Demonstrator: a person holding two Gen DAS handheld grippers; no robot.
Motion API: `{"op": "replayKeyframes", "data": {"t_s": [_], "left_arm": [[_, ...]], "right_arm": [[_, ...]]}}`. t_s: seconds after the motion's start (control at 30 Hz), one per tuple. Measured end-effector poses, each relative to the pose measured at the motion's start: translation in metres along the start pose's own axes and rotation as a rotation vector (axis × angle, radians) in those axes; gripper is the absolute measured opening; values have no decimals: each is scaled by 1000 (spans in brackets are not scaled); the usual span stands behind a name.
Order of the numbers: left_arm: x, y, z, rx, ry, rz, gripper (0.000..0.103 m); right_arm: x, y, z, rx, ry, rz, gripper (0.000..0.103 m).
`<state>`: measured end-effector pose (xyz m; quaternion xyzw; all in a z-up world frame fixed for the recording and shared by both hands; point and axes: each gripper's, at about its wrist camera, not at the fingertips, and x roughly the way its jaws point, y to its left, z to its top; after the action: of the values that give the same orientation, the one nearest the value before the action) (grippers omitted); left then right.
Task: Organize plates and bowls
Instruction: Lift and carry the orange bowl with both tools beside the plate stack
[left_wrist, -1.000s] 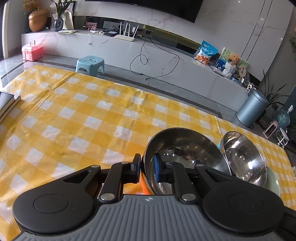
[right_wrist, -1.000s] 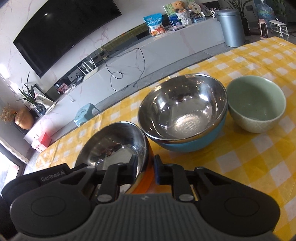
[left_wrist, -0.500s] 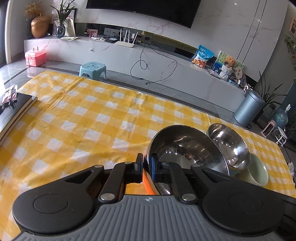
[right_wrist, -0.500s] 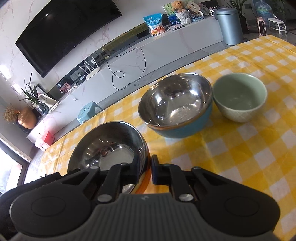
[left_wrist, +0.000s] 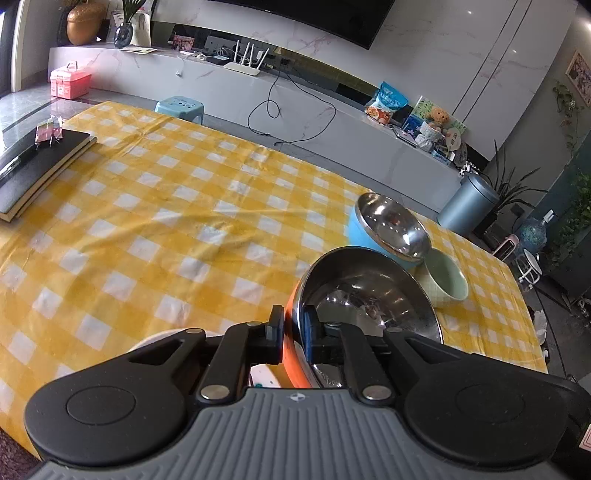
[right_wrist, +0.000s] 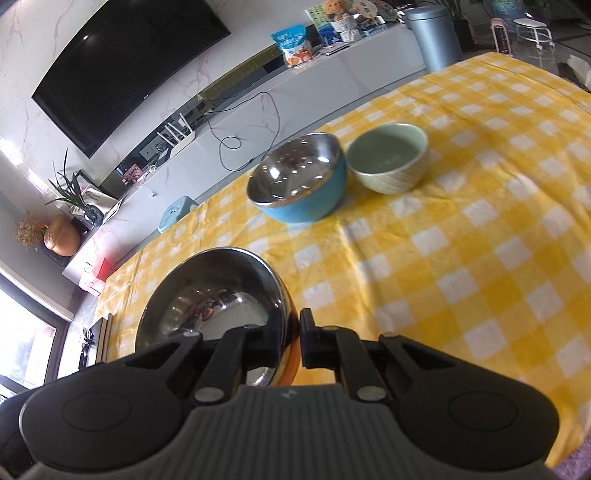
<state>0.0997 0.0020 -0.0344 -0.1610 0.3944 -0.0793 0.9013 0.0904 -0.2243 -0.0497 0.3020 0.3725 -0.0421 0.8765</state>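
Observation:
An orange bowl with a steel inside (left_wrist: 365, 299) is held by both grippers, lifted above the yellow checked tablecloth (left_wrist: 166, 206). My left gripper (left_wrist: 293, 328) is shut on its near left rim. My right gripper (right_wrist: 293, 341) is shut on the rim at the bowl's right side; the bowl also shows in the right wrist view (right_wrist: 218, 291). A blue bowl with a steel inside (left_wrist: 388, 230) (right_wrist: 299, 184) stands further off on the table. A pale green bowl (left_wrist: 445, 278) (right_wrist: 388, 158) stands right beside it.
Dark books (left_wrist: 33, 166) with a small pink wrapper lie at the table's left edge. Something white (left_wrist: 264, 374) shows under the left gripper. Beyond the table are a blue stool (left_wrist: 181, 107), a long TV bench (left_wrist: 258, 96) and a grey bin (left_wrist: 467, 205).
Both grippers have lifted the orange bowl up and drawn it back toward me. The blue and green bowls now look smaller and farther away. The books have come into the left view.

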Motion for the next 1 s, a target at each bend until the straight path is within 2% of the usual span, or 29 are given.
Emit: {"op": "replayKeyframes", "data": {"t_s": [0.4, 0.7, 1.0], "left_arm": [[-12, -5, -44, -28, 94, -74, 13], [-2, -3, -58, -31, 144, -108, 14], [11, -2, -64, -35, 187, -108, 13]], "right_arm": [[-42, -45, -24, 44, 18, -63, 6], [-42, -59, -33, 66, 30, -101, 6], [-35, -63, -33, 66, 42, -132, 7]]}}
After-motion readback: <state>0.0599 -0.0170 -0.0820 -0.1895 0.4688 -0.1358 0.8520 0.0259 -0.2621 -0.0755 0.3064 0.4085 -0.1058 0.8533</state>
